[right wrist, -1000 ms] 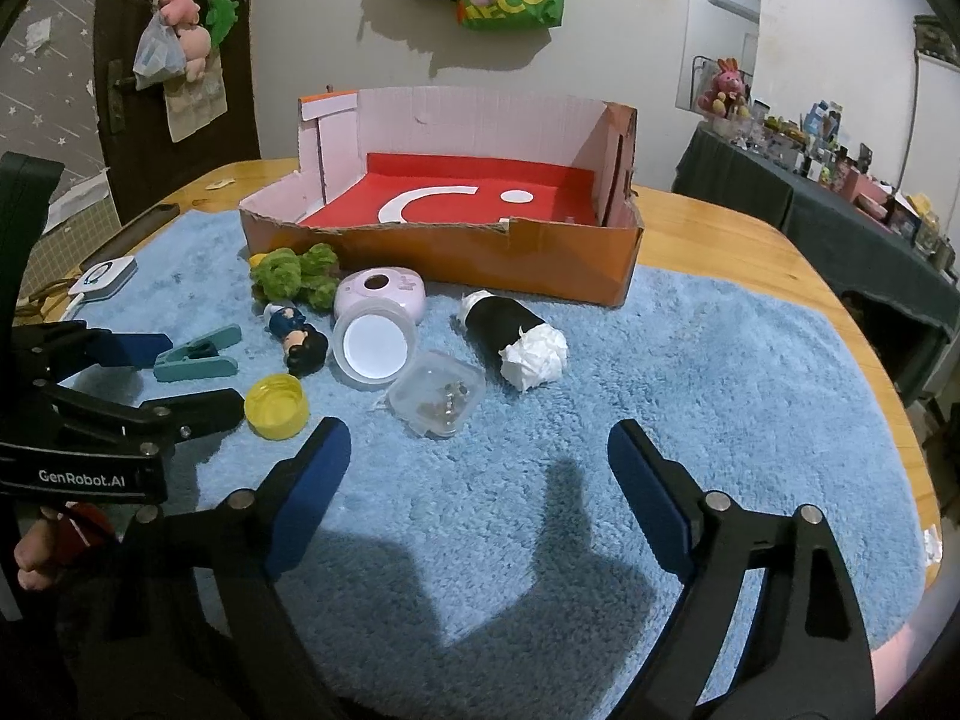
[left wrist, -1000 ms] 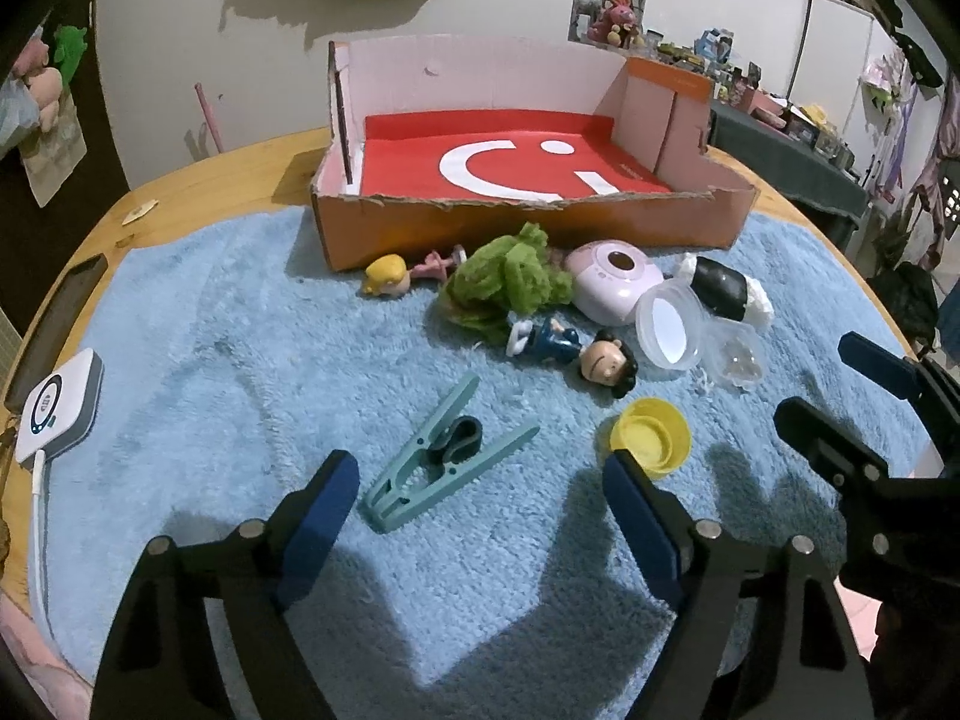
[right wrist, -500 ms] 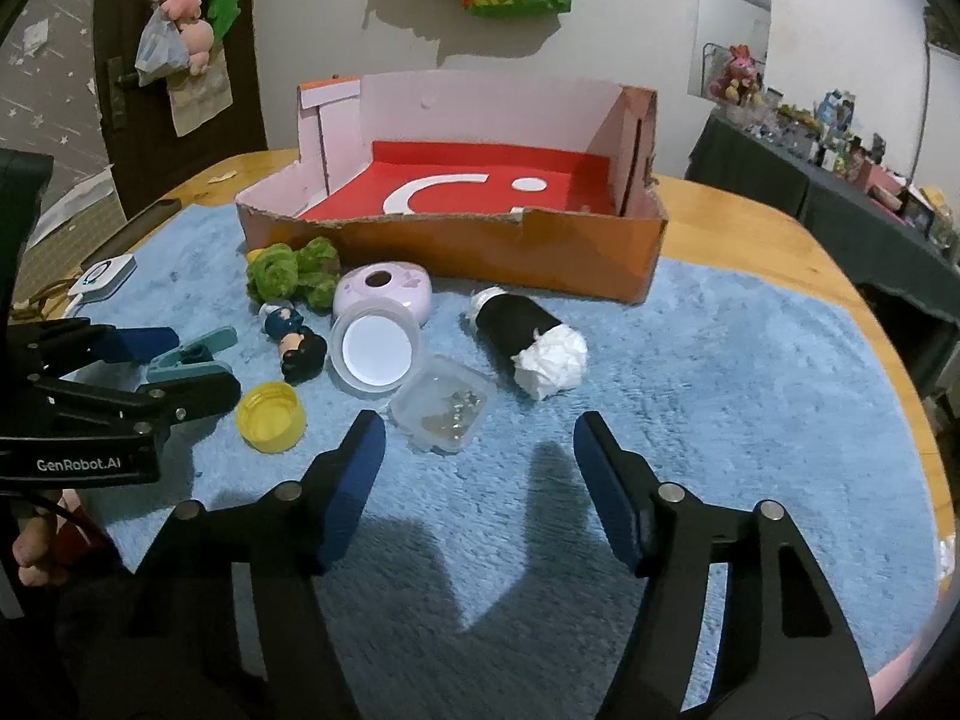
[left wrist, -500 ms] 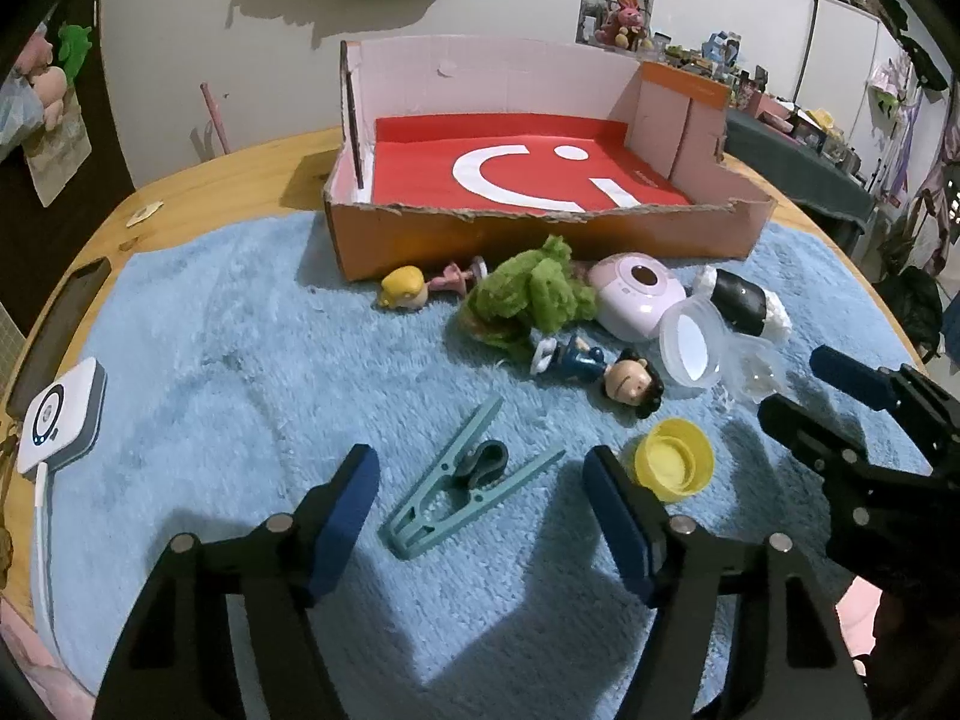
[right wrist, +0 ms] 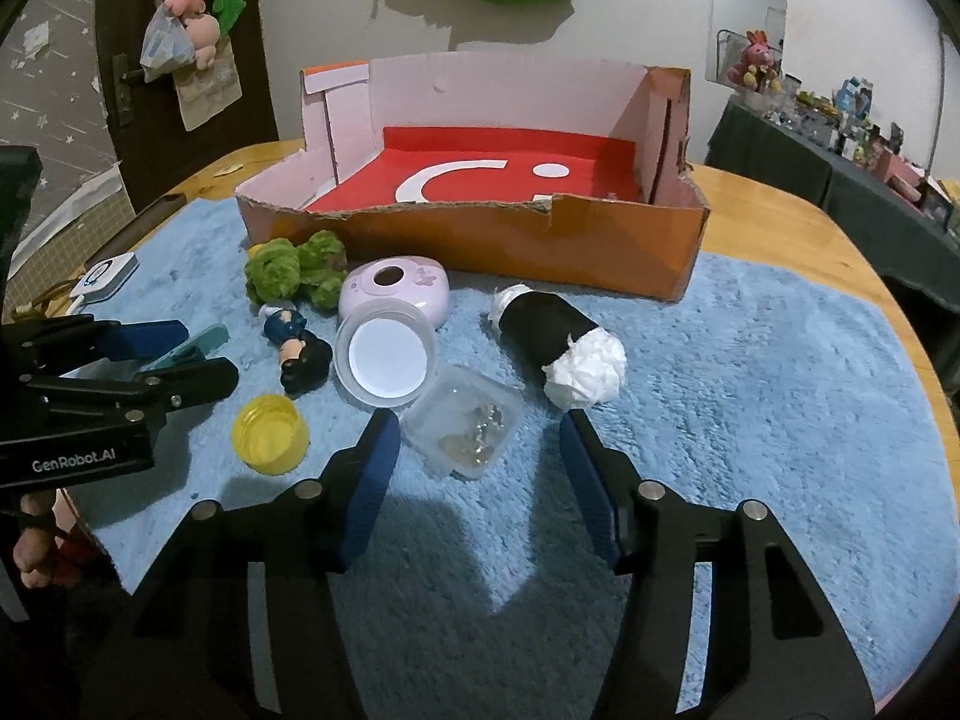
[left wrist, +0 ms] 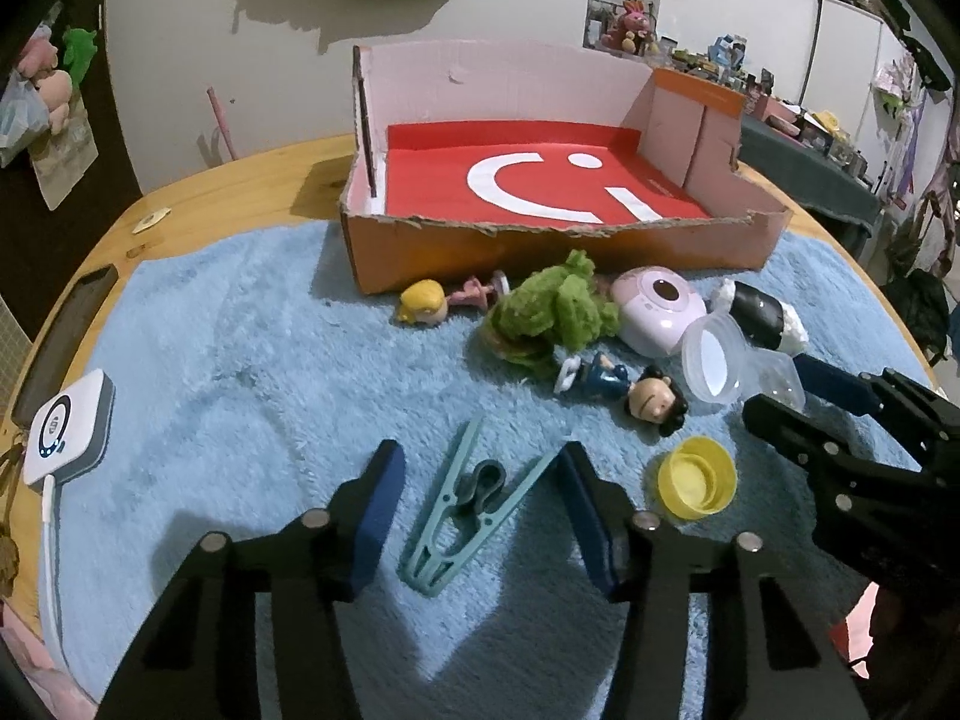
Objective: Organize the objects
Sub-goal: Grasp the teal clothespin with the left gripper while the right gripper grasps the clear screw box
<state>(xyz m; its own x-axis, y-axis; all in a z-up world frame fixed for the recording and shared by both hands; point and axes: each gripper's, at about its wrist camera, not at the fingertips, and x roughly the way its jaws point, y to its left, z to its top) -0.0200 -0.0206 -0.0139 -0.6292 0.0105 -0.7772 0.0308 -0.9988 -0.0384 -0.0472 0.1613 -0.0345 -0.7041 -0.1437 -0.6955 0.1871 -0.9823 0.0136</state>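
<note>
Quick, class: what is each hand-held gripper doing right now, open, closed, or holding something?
Left hand-held gripper: open, holding nothing, fingers either side of the teal clothes peg.
Right hand-held gripper: open, holding nothing, at the clear plastic box.

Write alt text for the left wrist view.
The open left gripper straddles a teal clothespin lying on a blue fluffy rug, its fingers not yet closed on it. Beyond lie a yellow cap, small toys and an empty red-floored cardboard box.
</note>
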